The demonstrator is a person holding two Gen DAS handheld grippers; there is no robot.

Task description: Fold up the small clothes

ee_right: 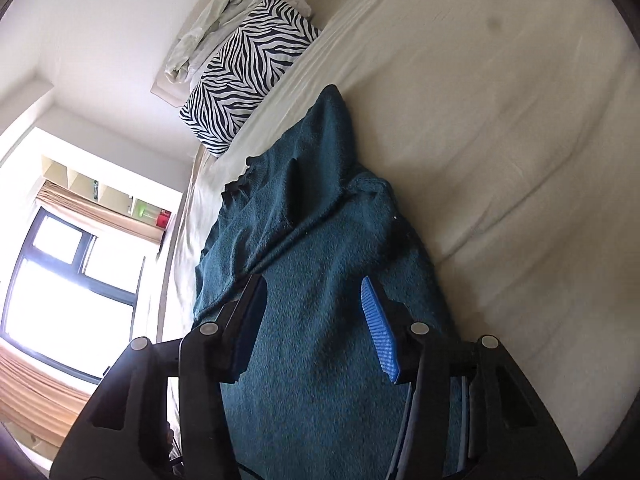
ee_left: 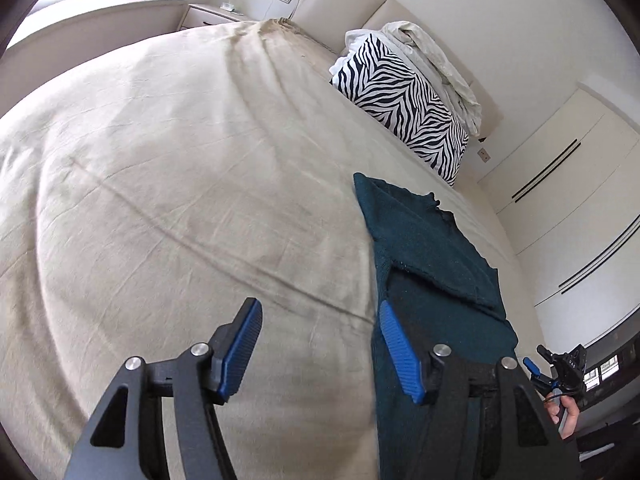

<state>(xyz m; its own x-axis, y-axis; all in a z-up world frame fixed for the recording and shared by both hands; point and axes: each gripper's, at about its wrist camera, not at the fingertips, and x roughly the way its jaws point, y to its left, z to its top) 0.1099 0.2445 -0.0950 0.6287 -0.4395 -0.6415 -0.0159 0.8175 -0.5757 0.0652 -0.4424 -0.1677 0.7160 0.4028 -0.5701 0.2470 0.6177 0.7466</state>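
Observation:
A dark teal knitted sweater (ee_left: 436, 268) lies on the beige bed (ee_left: 180, 180), partly folded into a long strip. My left gripper (ee_left: 318, 344) is open and empty above the sweater's left edge, one pad over the sheet and one over the sweater. In the right wrist view the sweater (ee_right: 320, 248) runs up the frame with a sleeve folded across it. My right gripper (ee_right: 314, 320) is open and empty, close above the sweater's lower part. The right gripper also shows small at the far right of the left wrist view (ee_left: 560, 364).
A zebra-print pillow (ee_left: 404, 100) with crumpled white bedding (ee_left: 436, 64) on it lies at the head of the bed. White wardrobe doors (ee_left: 568, 184) stand beyond the bed's right side. A window (ee_right: 60, 280) with curtains is on the far side.

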